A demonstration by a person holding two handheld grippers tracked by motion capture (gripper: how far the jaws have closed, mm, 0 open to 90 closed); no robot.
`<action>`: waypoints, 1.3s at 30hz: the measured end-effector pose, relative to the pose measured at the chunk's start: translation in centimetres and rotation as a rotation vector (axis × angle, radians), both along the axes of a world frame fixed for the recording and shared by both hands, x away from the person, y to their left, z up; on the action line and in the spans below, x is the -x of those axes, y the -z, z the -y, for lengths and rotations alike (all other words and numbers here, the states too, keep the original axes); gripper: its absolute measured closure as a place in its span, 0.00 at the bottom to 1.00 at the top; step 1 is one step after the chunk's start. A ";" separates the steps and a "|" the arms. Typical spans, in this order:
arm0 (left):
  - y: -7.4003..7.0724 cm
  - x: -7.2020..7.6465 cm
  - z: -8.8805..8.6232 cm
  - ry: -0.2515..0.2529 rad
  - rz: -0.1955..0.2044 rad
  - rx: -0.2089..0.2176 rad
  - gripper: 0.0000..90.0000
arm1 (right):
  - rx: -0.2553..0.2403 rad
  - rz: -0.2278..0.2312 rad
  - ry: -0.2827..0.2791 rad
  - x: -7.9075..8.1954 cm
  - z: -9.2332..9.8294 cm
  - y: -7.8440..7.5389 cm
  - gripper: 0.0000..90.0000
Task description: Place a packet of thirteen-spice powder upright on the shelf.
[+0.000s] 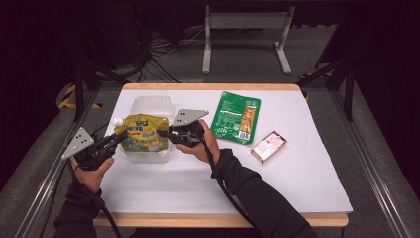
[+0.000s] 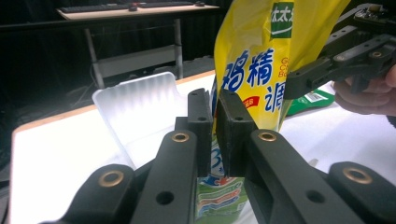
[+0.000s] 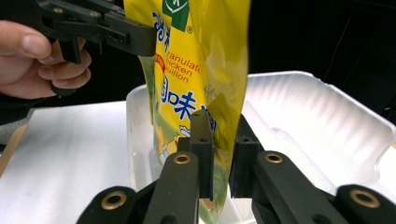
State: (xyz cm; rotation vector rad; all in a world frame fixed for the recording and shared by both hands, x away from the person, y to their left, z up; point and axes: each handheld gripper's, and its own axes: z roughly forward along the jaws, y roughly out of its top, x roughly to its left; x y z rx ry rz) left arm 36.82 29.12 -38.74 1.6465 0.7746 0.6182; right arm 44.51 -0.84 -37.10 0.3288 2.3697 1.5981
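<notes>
A yellow spouted pouch [image 1: 142, 133] hangs upright over a clear plastic container [image 1: 148, 105] at the table's left. My left gripper [image 1: 119, 136] is shut on the pouch's left edge, and its black jaws pinch the thin side seam in the left gripper view [image 2: 215, 126]. My right gripper [image 1: 166, 134] is shut on the opposite edge, with the pouch [image 3: 196, 70] squeezed between its jaws [image 3: 222, 144]. The pouch's lower end dips into the container [image 3: 303, 116]. Each gripper view also catches the other gripper farther off, gripping the pouch [image 2: 261, 70].
A green flat packet [image 1: 236, 117] lies right of the container, and a small pink box [image 1: 268, 146] lies farther right. The white table cover [image 1: 277, 183] spreads toward the near and right edges. A grey metal stand [image 1: 245, 22] is on the floor behind the table.
</notes>
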 end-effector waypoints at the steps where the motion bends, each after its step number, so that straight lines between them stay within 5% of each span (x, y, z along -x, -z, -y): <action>1: 0.1 0.1 0.1 0.006 -0.003 -0.002 0.91 | 0.008 0.002 0.000 0.1 0.0 0.1 0.91; 4: 0.3 0.5 0.4 0.005 -0.003 -0.024 0.88 | 0.031 -0.001 0.015 0.3 0.0 0.6 0.87; 10: 0.4 1.0 0.2 -0.014 -0.010 0.000 0.73 | 0.005 -0.017 0.033 0.5 0.5 0.5 0.82; 19: 0.7 2.0 0.4 -0.028 -0.002 -0.056 0.64 | -0.003 -0.036 0.043 0.7 1.6 0.6 0.76; 24: 1.1 2.6 0.5 -0.055 -0.024 -0.070 0.50 | -0.002 -0.037 0.046 1.0 2.0 0.7 0.75; 32: 2.3 4.2 0.4 -0.067 -0.072 -0.098 0.42 | 0.003 -0.052 0.065 1.7 4.2 0.9 0.74; 39: 3.3 5.8 1.2 -0.026 -0.117 -0.129 0.37 | 0.010 -0.049 0.109 2.6 7.5 0.6 0.74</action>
